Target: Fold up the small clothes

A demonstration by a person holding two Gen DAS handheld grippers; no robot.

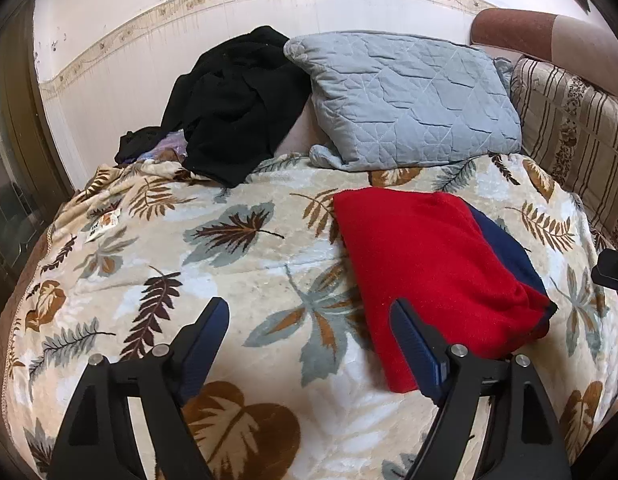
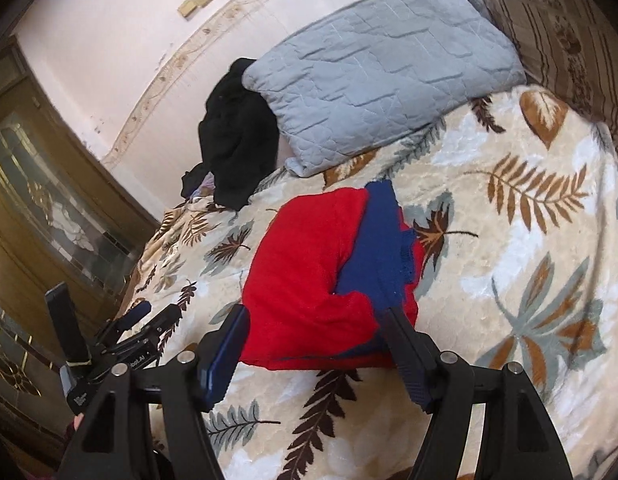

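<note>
A folded red garment with a navy blue part (image 1: 433, 264) lies on the leaf-patterned blanket (image 1: 213, 248), right of centre in the left wrist view. My left gripper (image 1: 309, 316) is open and empty, hovering just left of and in front of the garment's near left corner. In the right wrist view the same red and blue garment (image 2: 309, 268) lies straight ahead. My right gripper (image 2: 315, 320) is open, its fingers standing either side of the garment's near edge without closing on it. The left gripper also shows at the left in that view (image 2: 129, 332).
A grey quilted pillow (image 1: 405, 96) and a pile of black clothes (image 1: 233, 108) lie at the head of the bed against the wall. A striped cushion (image 1: 573, 128) stands at the right. A wooden door with glass (image 2: 41, 208) is to the left of the bed.
</note>
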